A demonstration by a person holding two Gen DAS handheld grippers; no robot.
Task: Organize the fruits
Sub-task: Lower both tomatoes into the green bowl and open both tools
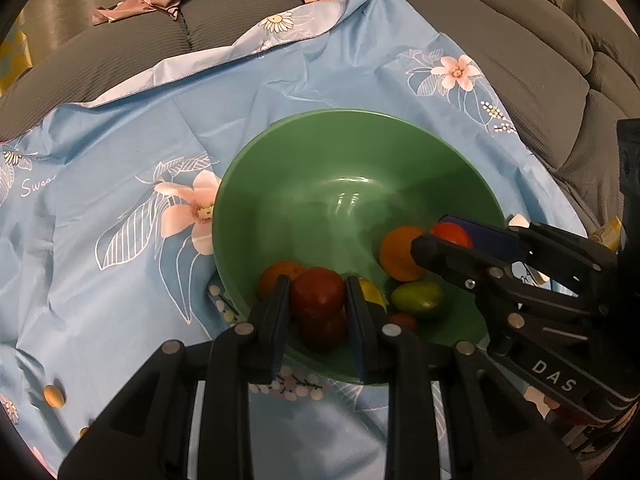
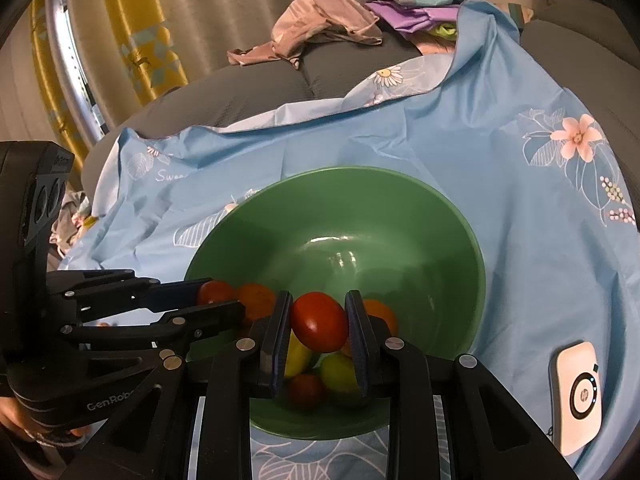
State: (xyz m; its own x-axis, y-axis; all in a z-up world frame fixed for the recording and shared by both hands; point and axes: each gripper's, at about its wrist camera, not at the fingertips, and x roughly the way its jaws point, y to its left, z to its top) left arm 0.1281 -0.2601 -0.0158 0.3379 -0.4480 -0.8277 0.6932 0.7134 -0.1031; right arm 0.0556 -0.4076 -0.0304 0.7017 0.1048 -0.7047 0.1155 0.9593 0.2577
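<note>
A green bowl (image 1: 320, 168) sits on a blue floral cloth (image 1: 120, 184) and shows in the right wrist view (image 2: 360, 208) too. It holds several small fruits: orange (image 1: 396, 252), green (image 1: 418, 298), yellow and red ones. My left gripper (image 1: 318, 292) is shut on a dark red tomato (image 1: 318, 292) just above the fruits in the bowl. My right gripper (image 2: 319, 322) is shut on a red tomato (image 2: 319, 322) over the bowl. The right gripper also shows in the left wrist view (image 1: 444, 236), and the left gripper shows in the right wrist view (image 2: 218, 296).
A small tan fruit (image 1: 54, 395) lies on the cloth at the left. A white device (image 2: 578, 396) lies on the cloth at the right. Crumpled clothes (image 2: 328, 24) lie on the grey sofa (image 1: 540, 72) behind the bowl.
</note>
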